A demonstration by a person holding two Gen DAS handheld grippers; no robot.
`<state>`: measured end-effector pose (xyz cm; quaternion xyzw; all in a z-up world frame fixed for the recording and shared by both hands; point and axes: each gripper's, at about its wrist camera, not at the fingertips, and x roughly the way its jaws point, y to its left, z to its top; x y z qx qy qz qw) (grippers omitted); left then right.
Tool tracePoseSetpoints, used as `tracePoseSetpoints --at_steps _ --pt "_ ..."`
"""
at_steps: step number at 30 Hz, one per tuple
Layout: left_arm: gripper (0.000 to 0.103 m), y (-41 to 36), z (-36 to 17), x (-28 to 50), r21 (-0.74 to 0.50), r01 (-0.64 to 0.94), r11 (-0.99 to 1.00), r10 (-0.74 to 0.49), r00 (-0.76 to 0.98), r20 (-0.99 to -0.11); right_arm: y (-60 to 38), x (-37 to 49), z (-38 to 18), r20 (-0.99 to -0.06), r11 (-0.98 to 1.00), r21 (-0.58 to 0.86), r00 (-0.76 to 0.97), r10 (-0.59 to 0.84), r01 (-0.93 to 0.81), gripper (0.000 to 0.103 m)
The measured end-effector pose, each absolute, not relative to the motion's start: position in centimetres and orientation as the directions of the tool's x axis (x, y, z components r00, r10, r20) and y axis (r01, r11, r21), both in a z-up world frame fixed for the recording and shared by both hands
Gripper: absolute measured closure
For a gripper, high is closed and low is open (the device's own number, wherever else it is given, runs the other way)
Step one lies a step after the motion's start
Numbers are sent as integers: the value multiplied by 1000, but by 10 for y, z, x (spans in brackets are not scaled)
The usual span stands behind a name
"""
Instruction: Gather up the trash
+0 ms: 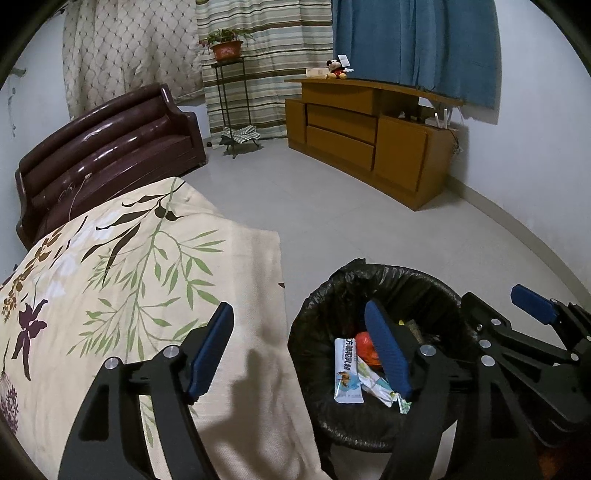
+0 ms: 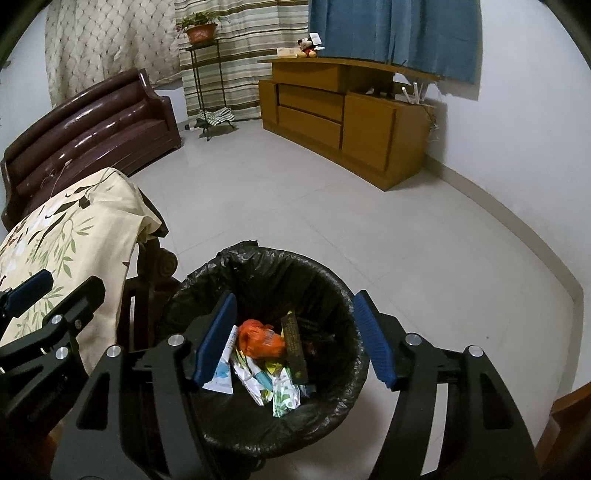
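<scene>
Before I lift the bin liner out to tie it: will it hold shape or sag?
The liner looks like thin, crinkled black plastic, so it will probably sag and bunch. The wrappers inside look light, so little weight. Its glossy rim may be slippery.

The trash bin (image 2: 266, 354) stands on the floor (image 2: 369, 206) just right of the cloth-covered desk (image 1: 155, 280). In the bin lie wrappers (image 2: 258, 380) and a crumpled bag (image 2: 260, 338). Behind the desk, well left of the bin, sits a sofa (image 1: 107, 147). Far behind the bin stands a cabinet (image 2: 332, 114), with a plush toy (image 2: 307, 47) on its top. Left of the cabinet is a plant stand (image 2: 207, 85) carrying a potted plant (image 2: 199, 29), with curtains (image 2: 391, 33) behind.
</scene>
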<state>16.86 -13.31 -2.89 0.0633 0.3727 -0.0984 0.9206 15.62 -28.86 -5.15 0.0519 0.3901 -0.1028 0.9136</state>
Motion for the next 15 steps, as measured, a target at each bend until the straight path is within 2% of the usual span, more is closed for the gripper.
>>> tracePoseSetpoints --at_steps 6,15 --pt "31 -127 -26 166 35 219 975 -135 712 -689 -289 148 -49 -718 968 18 677 -162 251 33" --pt "30 -110 -14 147 32 213 977 -138 731 -668 -283 129 -41 -715 966 29 681 -161 259 33"
